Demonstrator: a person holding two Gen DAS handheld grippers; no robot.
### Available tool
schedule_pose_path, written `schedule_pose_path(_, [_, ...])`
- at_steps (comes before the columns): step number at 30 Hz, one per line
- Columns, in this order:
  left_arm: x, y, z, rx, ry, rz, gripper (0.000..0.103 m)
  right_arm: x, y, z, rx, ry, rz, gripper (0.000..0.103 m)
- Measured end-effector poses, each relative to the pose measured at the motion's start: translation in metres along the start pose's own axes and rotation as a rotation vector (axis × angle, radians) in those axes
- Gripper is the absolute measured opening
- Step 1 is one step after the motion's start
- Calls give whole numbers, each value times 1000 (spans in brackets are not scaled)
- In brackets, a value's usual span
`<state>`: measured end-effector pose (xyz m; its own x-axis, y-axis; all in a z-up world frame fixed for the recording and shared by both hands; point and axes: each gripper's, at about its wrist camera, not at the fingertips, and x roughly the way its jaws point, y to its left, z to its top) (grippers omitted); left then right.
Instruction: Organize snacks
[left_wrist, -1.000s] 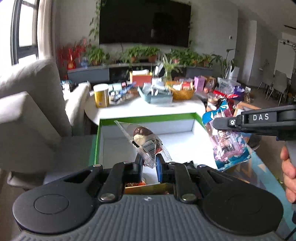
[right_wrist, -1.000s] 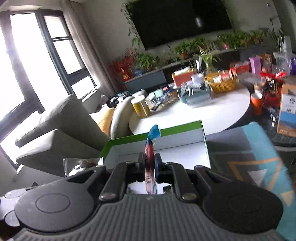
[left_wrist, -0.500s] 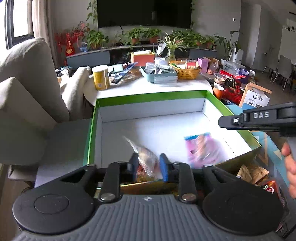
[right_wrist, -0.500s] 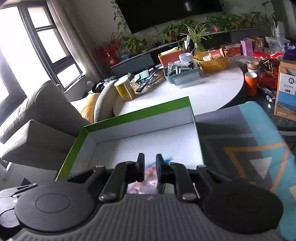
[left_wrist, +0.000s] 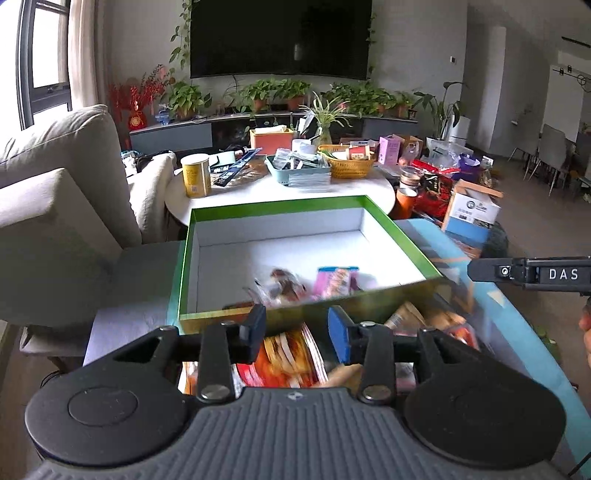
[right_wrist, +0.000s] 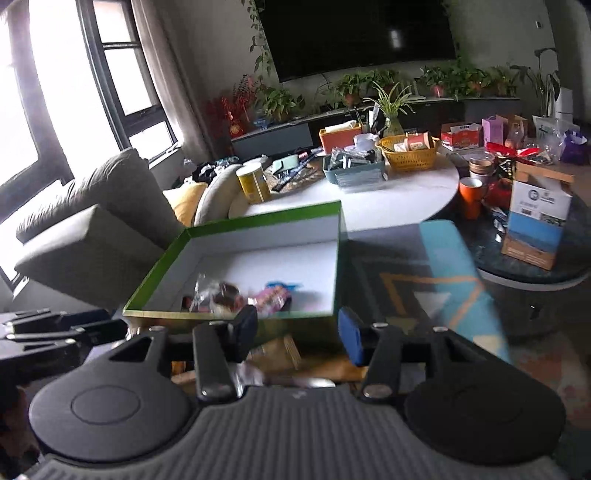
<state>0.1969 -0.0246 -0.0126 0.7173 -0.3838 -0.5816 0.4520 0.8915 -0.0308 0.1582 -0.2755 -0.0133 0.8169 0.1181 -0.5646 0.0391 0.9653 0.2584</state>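
A green-rimmed white box (left_wrist: 280, 210) (right_wrist: 266, 218) stands ahead. Inside it lie a clear-wrapped chocolate snack (left_wrist: 282, 286) (right_wrist: 218, 295) and a pink and blue packet (left_wrist: 334, 280) (right_wrist: 275, 295). My left gripper (left_wrist: 297, 330) is open and empty, just short of the box's near wall, above a pile of loose snack packets (left_wrist: 288, 356). My right gripper (right_wrist: 297, 332) is open and empty, near the box's near right corner, above brown packets (right_wrist: 275, 352). Its side shows in the left wrist view (left_wrist: 532, 275).
A round white table (left_wrist: 258, 188) behind the box holds a yellow can (left_wrist: 195, 175), a teal tray and a wicker basket (left_wrist: 349, 162). A grey sofa (left_wrist: 55, 206) stands at the left. A carton (right_wrist: 537, 221) and orange cup (right_wrist: 471, 197) stand at the right.
Both grippers let go of their snacks, which now lie in the box. Both have opened wide and pulled back toward the near side of the box.
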Motion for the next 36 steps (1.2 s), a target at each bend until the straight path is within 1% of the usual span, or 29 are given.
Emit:
schedule_pose_path(2, [-13,-5,-10,-7,2,3,39,-7,-1,-6,-11,17,-8,54])
schedule_pose_path(5, [-25,-12,-27,-13,20,13,40,-12,-2,-17,-35,49,-17,54])
schedule_pose_path(8, [-31,-16,-46,-44,66,17,40,-13,-2,-28,-50,83,-18,54])
schedule_pose_path(12, [-36,-18,-72,-90,130,4,40,-17,0,-43,-97,102,-18,54])
schedule_pose_path(15, [-36,-20,-87,-121,177,0,40,-18,0,-53,-126,118,-16,58])
schedule_pose_path(17, [-35,-22,-93,-136,195,-15,40,-18,0,-58,-138,119,-16,58])
schedule_pose_path(19, [-31,-26,-97,-137,213,-17,40,-18,1,-62,-150,117,-21,59])
schedule_pose_path(22, [-25,-29,-101,-134,232,-1,40,-15,-1,-67,-159,121,-52,63])
schedule_pose_path(26, [-13,-29,-103,-175,260,-13,40,-6,-10,-75,-139,137,-82,63])
schedule_pose_path(32, [1,-27,-106,-218,281,-14,40,5,-25,-81,-64,157,-74,63])
schedule_pose_path(36, [10,-24,-104,-244,283,-10,40,10,-27,-82,-42,155,-59,63])
